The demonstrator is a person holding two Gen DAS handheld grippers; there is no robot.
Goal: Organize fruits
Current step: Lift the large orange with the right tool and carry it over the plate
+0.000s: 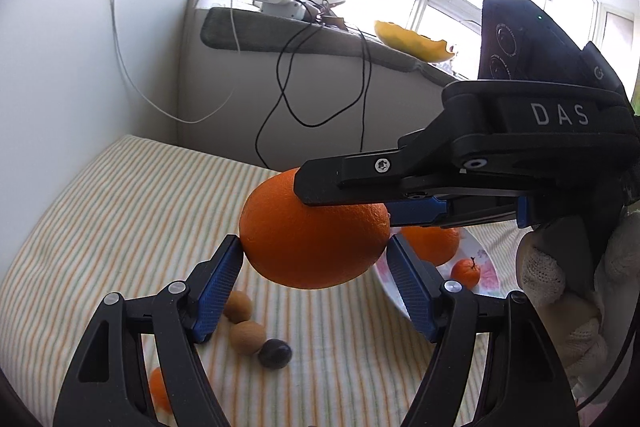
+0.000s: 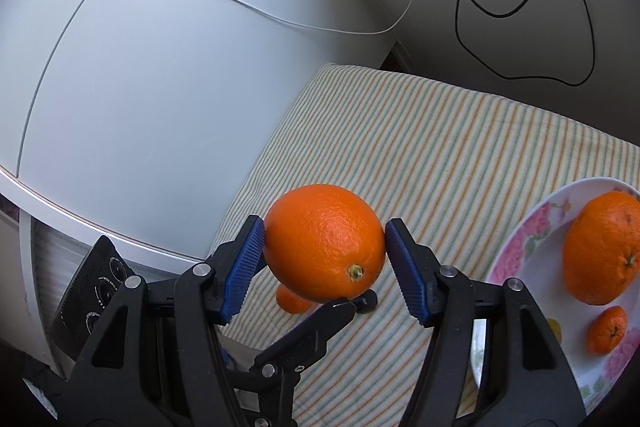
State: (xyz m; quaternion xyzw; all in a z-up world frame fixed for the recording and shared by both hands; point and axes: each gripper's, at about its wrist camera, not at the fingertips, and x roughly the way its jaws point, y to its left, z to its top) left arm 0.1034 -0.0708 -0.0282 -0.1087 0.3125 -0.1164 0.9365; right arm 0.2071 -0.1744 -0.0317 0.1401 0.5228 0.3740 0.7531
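A large orange hangs above the striped cloth, held between both grippers at once. My left gripper has its blue pads against the orange's sides. My right gripper also clamps the same orange, crossing from the right in the left wrist view. A floral plate at the right holds a second large orange and a small mandarin; both show in the left wrist view.
On the cloth lie two tan round fruits, a dark one and a small orange fruit. A white cabinet stands left, and cables hang down the wall behind. A yellow peel lies on the sill.
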